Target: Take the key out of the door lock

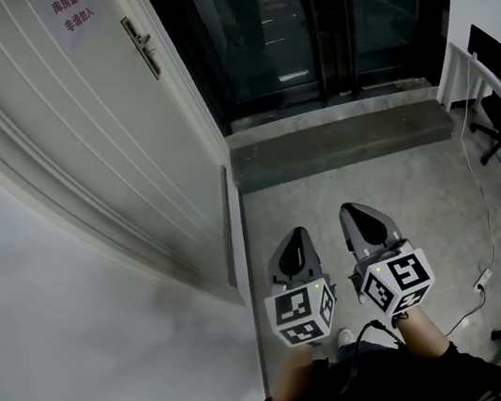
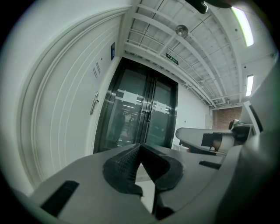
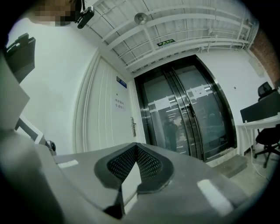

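In the head view the left gripper and the right gripper hang near the person, well apart from the far-left door handle, where the key is too small to see; the left gripper view, then the right gripper view, shows jaws pressed together, empty.

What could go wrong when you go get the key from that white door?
The handle on the white door is far from both grippers, and the key is too small to see from here, so the aim could land on the wrong spot. The left gripper and right gripper are both shut with nothing in them; if one doesn't open first, it may just bump the handle instead of grabbing the key.
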A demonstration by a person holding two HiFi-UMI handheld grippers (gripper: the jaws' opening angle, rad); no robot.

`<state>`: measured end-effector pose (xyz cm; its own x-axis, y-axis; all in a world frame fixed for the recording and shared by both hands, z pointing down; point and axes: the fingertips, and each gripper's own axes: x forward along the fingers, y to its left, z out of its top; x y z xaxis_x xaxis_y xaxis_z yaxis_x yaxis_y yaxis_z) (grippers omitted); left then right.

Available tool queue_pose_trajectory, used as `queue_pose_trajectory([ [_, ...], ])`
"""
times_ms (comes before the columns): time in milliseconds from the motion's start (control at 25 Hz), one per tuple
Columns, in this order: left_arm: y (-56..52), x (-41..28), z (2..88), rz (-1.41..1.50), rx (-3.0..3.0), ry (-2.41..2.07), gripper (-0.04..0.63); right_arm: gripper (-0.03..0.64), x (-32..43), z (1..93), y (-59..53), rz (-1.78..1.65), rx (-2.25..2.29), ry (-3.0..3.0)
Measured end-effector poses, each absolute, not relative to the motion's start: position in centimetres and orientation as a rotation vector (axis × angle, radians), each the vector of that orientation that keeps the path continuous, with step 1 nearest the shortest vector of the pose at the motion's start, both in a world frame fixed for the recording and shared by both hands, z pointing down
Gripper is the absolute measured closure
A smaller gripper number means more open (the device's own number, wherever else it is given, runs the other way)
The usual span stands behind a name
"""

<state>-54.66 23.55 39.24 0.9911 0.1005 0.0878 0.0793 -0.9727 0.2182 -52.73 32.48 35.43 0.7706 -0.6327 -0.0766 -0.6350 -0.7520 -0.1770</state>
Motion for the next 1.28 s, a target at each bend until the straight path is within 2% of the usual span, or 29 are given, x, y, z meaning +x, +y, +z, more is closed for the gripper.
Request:
queue_pose_trajectory([
  [640,25.5,-48.2,39.9,0.153,2.907,0.159,0.595,0.617,-46.4,36.6,34.4,-0.005,-2.788,0.960],
  [1280,20.7,-34.4,38.6,0.108,2.910,0.250,0.595,0.617,-33.3,35.2,29.7,0.057,-2.824,0.871],
])
